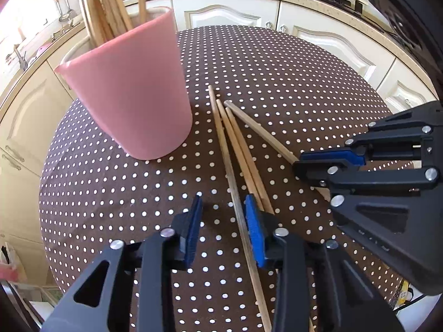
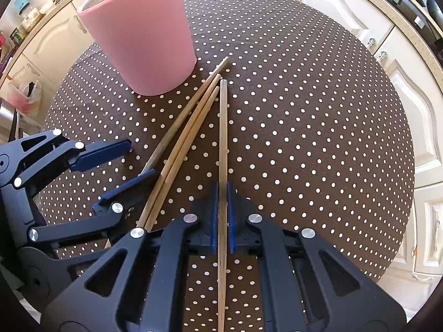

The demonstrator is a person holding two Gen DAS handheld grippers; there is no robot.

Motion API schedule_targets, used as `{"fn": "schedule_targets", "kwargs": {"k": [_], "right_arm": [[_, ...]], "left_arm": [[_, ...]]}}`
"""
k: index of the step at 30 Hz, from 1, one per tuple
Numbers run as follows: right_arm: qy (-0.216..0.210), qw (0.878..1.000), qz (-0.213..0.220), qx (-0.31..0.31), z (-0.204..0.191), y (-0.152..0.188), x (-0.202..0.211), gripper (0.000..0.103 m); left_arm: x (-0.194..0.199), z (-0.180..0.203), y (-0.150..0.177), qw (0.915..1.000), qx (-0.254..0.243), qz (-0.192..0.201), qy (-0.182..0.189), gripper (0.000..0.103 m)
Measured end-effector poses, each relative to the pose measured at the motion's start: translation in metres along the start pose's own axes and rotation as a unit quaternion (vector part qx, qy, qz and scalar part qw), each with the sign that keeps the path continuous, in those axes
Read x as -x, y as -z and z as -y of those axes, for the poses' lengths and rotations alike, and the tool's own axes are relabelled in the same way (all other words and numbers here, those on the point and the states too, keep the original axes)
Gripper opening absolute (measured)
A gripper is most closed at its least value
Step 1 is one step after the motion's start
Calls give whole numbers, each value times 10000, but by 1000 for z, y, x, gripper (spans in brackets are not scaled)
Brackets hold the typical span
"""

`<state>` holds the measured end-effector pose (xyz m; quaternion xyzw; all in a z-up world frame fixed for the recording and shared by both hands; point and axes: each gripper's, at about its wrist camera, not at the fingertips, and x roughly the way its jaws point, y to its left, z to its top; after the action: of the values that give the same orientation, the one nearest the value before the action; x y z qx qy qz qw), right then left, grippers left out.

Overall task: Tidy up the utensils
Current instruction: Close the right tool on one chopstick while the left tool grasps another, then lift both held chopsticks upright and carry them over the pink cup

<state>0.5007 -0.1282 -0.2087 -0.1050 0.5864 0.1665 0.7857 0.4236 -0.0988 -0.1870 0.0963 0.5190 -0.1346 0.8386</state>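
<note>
A pink cup [image 1: 133, 91] [image 2: 146, 36] stands on the dotted brown tablecloth [image 1: 277, 69], with several wooden sticks [image 1: 110, 13] inside it. Beside it lie loose chopsticks. My right gripper [image 2: 223, 186] [image 1: 300, 160] is shut on one chopstick [image 2: 223, 127] [image 1: 260, 130], its pads tight on both sides. My left gripper [image 1: 223, 199] [image 2: 141, 157] is open and straddles a darker chopstick [image 1: 225, 149] [image 2: 177, 127], which lies close to the right pad while the left pad stands well away. Two paler chopsticks [image 1: 243, 149] [image 2: 191, 135] run just outside its right finger.
The round table's edge [image 2: 398, 127] curves close on all sides. Cream kitchen cabinets [image 1: 229, 13] [image 2: 415, 105] ring it, with a countertop and clutter at the far left. The two grippers are near each other over the chopsticks.
</note>
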Motion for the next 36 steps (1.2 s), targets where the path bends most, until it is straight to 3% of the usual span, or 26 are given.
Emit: {"fn": "schedule_targets", "kwargs": {"k": [2,5,15,21,27,36], "right_arm": [[1,10000,2,1,6,-5,-2,7],[-45,10000,52,-14,0,-5,-1,7],[-274,9980,498,-264,20,24,19,6],[-590,9925,988,-408,34,43,49,6],[-802,9843,1505,-460,36,62,84,6],[-928,9696,2230,-394,28,85,133,6]], "left_arm": [[-1,2,-2,10000,-25,-1,3,15],[-3,3,-4,10000,-65,-3,-6,8],[2,2,4,9994,258,212,118,5],[34,2,17,9958,280,784,386,5],[70,4,37,9891,322,1418,247,5],[131,-18,62,9684,454,2451,54,5]]}}
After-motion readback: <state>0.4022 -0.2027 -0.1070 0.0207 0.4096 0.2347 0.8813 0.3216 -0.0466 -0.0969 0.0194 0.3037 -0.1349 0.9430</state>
